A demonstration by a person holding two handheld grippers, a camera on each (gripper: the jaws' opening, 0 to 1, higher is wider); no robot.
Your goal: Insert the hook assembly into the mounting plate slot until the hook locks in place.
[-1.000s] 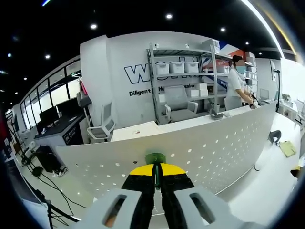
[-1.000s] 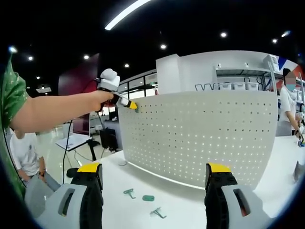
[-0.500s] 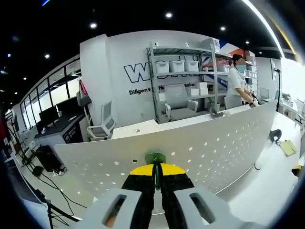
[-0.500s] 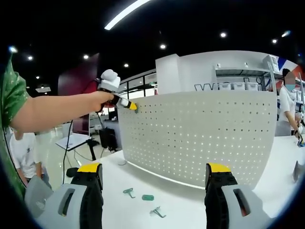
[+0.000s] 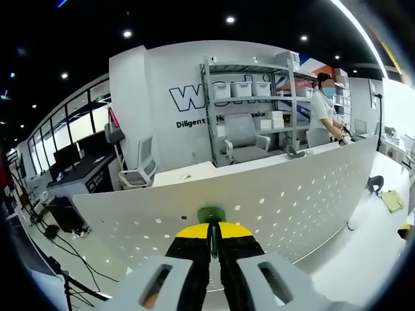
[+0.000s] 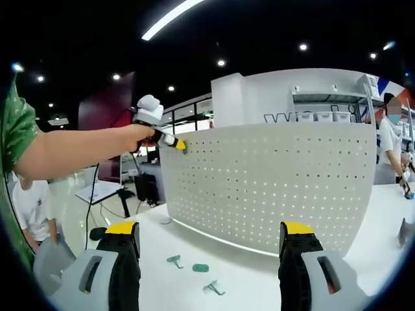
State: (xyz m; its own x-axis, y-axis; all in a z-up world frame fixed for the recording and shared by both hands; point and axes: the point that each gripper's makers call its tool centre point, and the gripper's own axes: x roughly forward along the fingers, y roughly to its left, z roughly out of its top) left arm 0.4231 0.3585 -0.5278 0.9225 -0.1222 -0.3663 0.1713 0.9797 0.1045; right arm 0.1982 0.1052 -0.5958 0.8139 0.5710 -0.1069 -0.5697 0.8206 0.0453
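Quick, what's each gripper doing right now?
Left gripper: shut on the green hook, at the pegboard.
Right gripper: open, holding nothing.

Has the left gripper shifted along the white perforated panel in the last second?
No. The left gripper sits at the same upper corner of the white perforated panel, shut on the green hook.

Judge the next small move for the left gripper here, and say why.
Probably a short push straight into the pegboard. The left gripper is shut on the green hook, whose tip already sits against the board's upper corner holes, so seating it until it locks seems all that remains.
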